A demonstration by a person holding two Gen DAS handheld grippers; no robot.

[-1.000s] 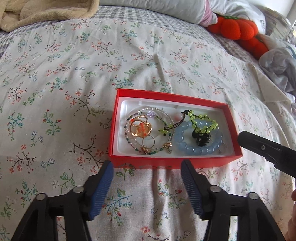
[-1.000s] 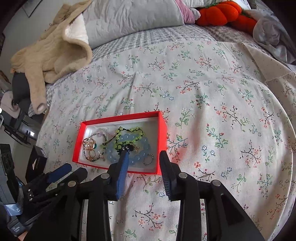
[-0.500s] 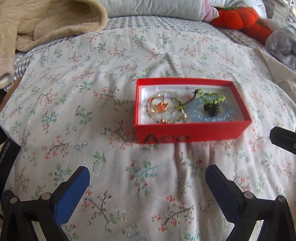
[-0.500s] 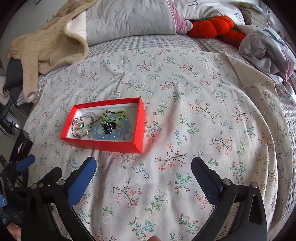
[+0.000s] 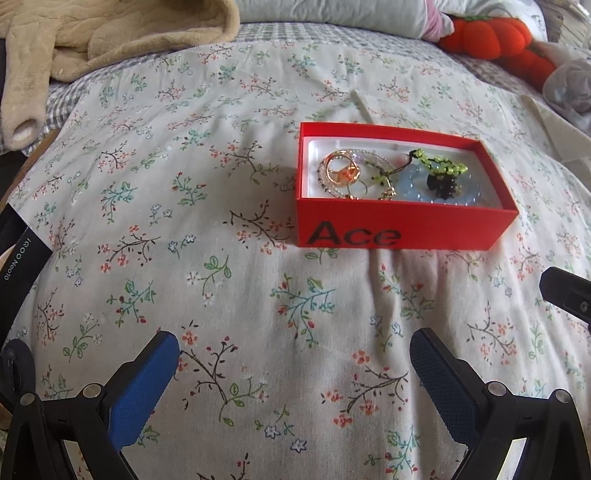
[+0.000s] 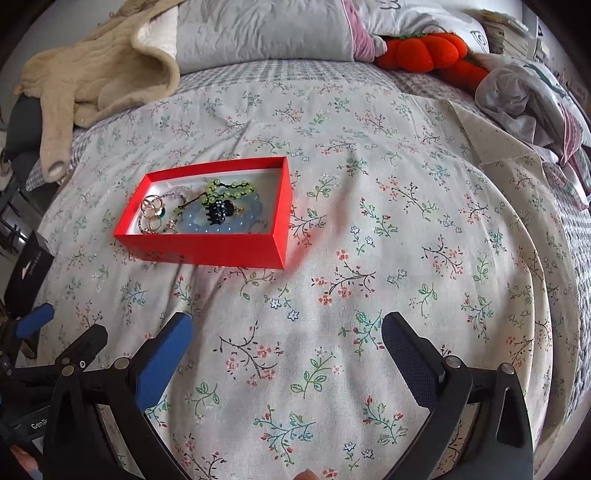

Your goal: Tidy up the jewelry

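A red box (image 5: 402,229) (image 6: 207,249) lettered "Ace" sits on the flowered bedspread. Inside lie gold rings (image 5: 341,170) (image 6: 152,206), a pale blue bead bracelet (image 5: 413,181) (image 6: 225,221), a green bead string (image 5: 439,164) (image 6: 229,186) and a small black beaded piece (image 5: 441,182) (image 6: 219,210). My left gripper (image 5: 295,356) stands open over bare cloth, well short of the box's front. My right gripper (image 6: 286,338) is open too, nearer than the box and to its right. Nothing sits between either pair of fingers.
A beige fleece garment (image 5: 110,37) (image 6: 92,81) lies at the far left, pillows (image 6: 266,33) and an orange plush pumpkin (image 5: 487,35) (image 6: 428,50) at the head of the bed. Crumpled clothes (image 6: 524,96) sit far right. A black box (image 5: 18,251) (image 6: 29,273) juts in at the left edge.
Both grippers have opened wide and drawn back from the red box, which now looks smaller and farther. The right one had its fingers at the box's near right corner; it now hangs over bare cloth.
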